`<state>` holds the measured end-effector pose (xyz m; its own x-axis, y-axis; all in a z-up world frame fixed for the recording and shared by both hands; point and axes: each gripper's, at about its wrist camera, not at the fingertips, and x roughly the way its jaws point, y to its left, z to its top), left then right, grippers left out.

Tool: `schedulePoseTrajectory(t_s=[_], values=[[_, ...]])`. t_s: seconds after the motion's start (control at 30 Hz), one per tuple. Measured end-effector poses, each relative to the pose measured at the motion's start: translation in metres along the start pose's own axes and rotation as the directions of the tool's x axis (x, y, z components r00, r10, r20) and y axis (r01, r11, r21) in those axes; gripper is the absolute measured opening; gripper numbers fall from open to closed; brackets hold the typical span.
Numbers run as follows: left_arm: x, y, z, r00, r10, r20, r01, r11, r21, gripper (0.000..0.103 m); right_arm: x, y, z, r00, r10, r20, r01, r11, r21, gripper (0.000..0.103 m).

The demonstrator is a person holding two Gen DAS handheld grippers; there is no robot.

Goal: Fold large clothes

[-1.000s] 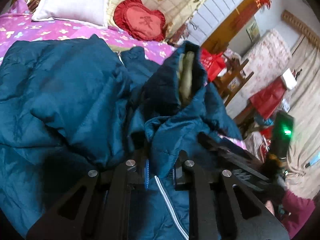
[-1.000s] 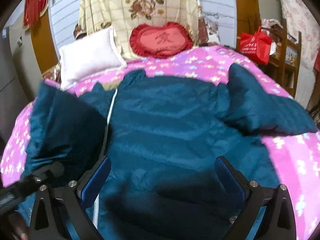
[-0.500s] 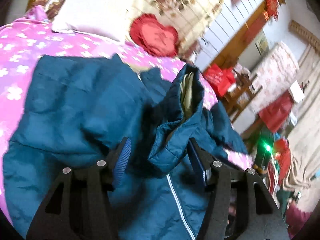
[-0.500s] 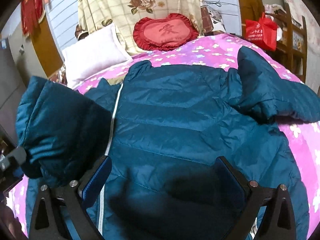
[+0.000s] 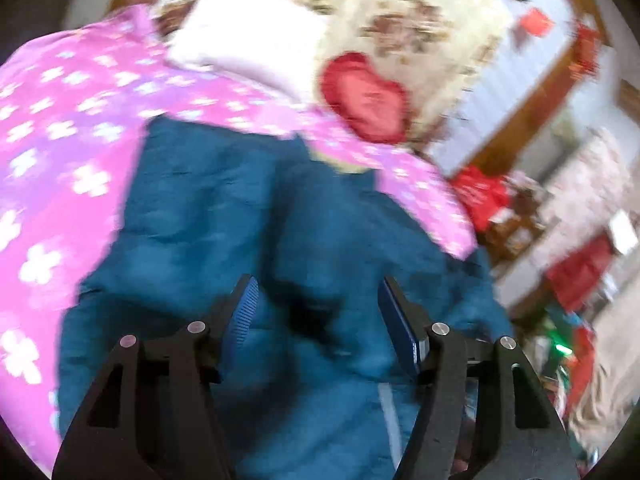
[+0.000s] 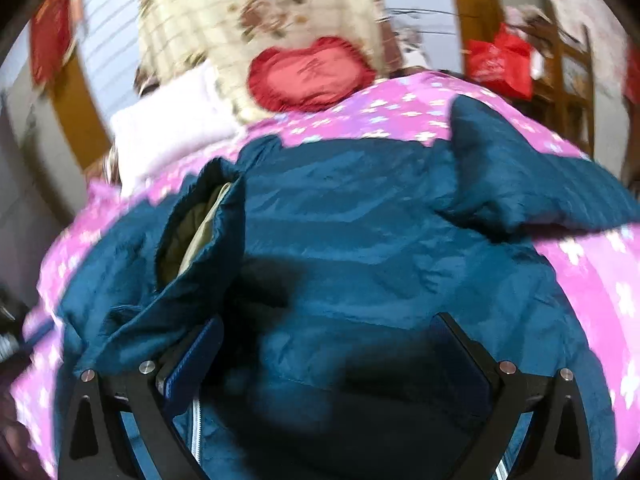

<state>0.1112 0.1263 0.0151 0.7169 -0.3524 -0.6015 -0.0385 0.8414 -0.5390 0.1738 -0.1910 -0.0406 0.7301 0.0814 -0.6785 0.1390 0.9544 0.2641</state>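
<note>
We hold both the left gripper [image 5: 318,312] and the right gripper [image 6: 328,344] wide open and empty above the jacket [image 6: 380,240]; its left sleeve [image 6: 192,240], at nine o'clock, lies folded inward for compactness.

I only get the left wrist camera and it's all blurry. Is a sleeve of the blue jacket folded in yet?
Observer: Yes. One folded sleeve lies in over the jacket front, its cuff showing olive lining.
Operator: What about the other one?
Observer: The other sleeve sticks out sideways onto the pink bedspread.
Operator: Are the other tongs holding anything?
Observer: No. The right tongs are open over the jacket, gripping nothing.
</note>
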Motion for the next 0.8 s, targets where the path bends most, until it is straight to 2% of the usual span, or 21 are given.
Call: schedulePoseTrajectory(t_s=[0.1,0.27,0.33,0.43,0.5,0.6,0.7,0.8], values=[[0.007,0.016,0.001,0.996,0.09,-0.009,-0.09,0.995,-0.042,0.062,-0.005,-0.02,0.001,0.997,0.073,0.012,-0.073,0.99,0.124,0.103],[0.014,0.028,-0.004,0.984,0.173,-0.032,-0.174,0.984,-0.047,0.062,-0.011,-0.037,-0.007,0.988,0.152,0.029,-0.154,0.951,0.268,0.103],[0.017,0.032,-0.007,0.979,0.196,-0.05,-0.198,0.979,-0.046,0.062,-0.013,-0.03,-0.009,0.986,0.166,0.018,-0.165,0.953,0.254,0.103],[0.019,0.035,-0.01,0.975,0.211,-0.07,-0.214,0.976,-0.047,0.062,-0.02,0.004,-0.015,0.985,0.17,0.019,-0.171,0.979,0.114,0.103],[0.019,0.036,-0.009,0.975,0.211,-0.072,-0.215,0.975,-0.05,0.062,-0.012,0.018,-0.023,0.983,0.18,-0.031,-0.177,0.981,0.076,0.103],[0.019,0.037,-0.009,0.974,0.211,-0.076,-0.216,0.975,-0.055,0.062,0.01,0.015,-0.037,0.974,0.176,-0.146,-0.153,0.976,0.156,0.103],[0.02,0.038,-0.008,0.975,0.209,-0.082,-0.214,0.974,-0.07,0.062,0.008,0.001,-0.04,0.963,0.231,-0.14,-0.189,0.946,0.264,0.103],[0.02,0.04,-0.006,0.975,0.205,-0.083,-0.212,0.973,-0.09,0.062,0.016,0.0,-0.037,0.941,0.307,-0.14,-0.26,0.924,0.279,0.103]])
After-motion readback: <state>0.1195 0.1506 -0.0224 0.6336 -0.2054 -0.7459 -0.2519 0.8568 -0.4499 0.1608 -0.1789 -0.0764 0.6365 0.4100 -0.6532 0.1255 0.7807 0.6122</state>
